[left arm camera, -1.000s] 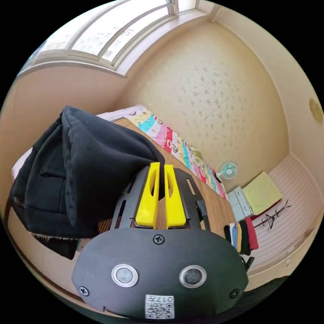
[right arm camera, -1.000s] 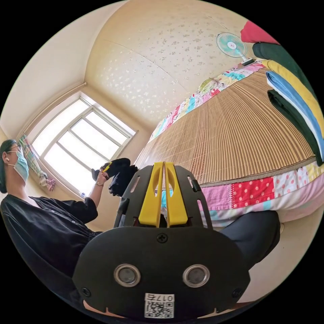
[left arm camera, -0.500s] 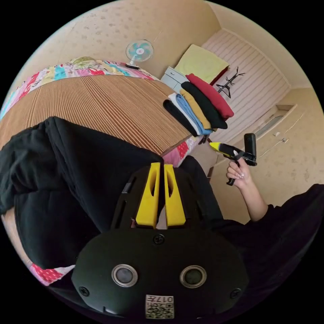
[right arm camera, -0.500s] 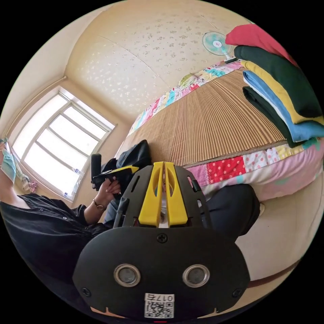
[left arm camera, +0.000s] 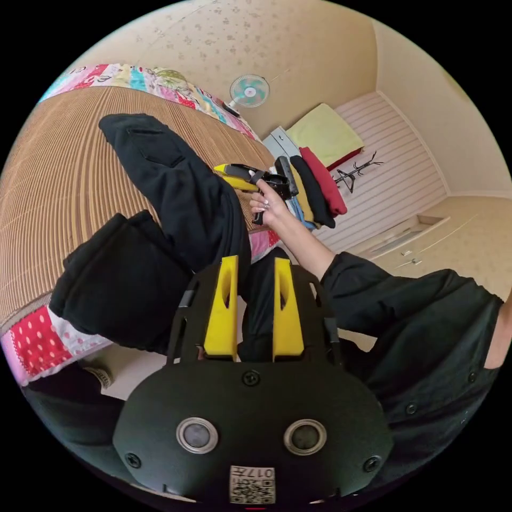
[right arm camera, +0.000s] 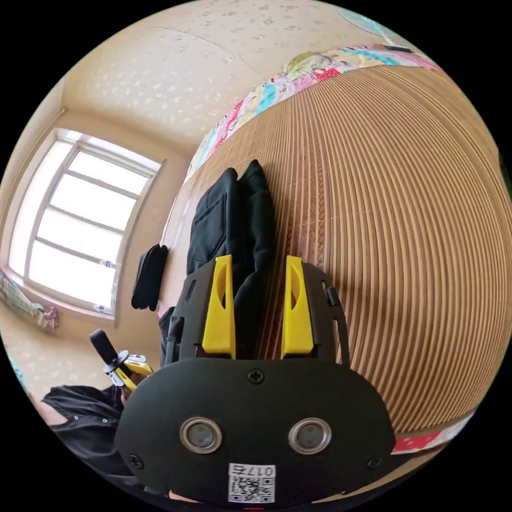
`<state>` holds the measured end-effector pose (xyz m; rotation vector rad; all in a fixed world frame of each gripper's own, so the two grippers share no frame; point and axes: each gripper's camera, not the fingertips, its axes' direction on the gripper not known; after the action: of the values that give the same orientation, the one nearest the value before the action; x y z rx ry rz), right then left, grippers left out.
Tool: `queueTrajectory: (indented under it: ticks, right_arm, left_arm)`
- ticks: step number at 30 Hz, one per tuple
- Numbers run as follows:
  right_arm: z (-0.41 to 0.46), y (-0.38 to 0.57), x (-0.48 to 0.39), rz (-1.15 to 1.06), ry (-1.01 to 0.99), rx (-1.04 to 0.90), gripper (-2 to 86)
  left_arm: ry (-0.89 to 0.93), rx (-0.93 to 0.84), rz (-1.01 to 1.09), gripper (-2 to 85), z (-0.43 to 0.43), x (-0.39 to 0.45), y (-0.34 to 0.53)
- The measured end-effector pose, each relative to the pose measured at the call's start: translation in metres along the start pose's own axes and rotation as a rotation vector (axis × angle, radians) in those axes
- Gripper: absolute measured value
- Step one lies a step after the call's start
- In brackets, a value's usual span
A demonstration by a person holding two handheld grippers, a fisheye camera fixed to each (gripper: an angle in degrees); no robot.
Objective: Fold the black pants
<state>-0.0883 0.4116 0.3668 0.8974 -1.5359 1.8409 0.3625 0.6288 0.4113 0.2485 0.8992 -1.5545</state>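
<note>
Right gripper view has the black pants (right arm camera: pixel 242 224) lying lengthwise on the slatted mat (right arm camera: pixel 384 224), running straight ahead of the right gripper (right arm camera: pixel 257 266), whose spread jaws grip nothing.

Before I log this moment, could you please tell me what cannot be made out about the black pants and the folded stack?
- Black pants, left gripper view: the lower end drops behind the left hand-held gripper.
- Black pants, right gripper view: the near end sits behind the right hand-held gripper.
- Stack of folded clothes, left gripper view: partly covered by the person's hand.
</note>
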Motion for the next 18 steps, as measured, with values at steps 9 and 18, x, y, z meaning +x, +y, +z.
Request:
queueTrajectory:
  ticks: [9, 18]
  right_arm:
    - [-0.005, 0.054, 0.042, 0.115, -0.933, 0.063, 3.5]
    - [-0.079, 0.071, 0.043, 0.031, -1.191, 0.216, 3.0]
  left_arm:
    - [0.076, 0.133, -0.264, 16.9, 0.031, -0.042, -0.107]
    - [0.32, 0.411, -0.143, 3.7, -0.081, -0.021, -0.071]
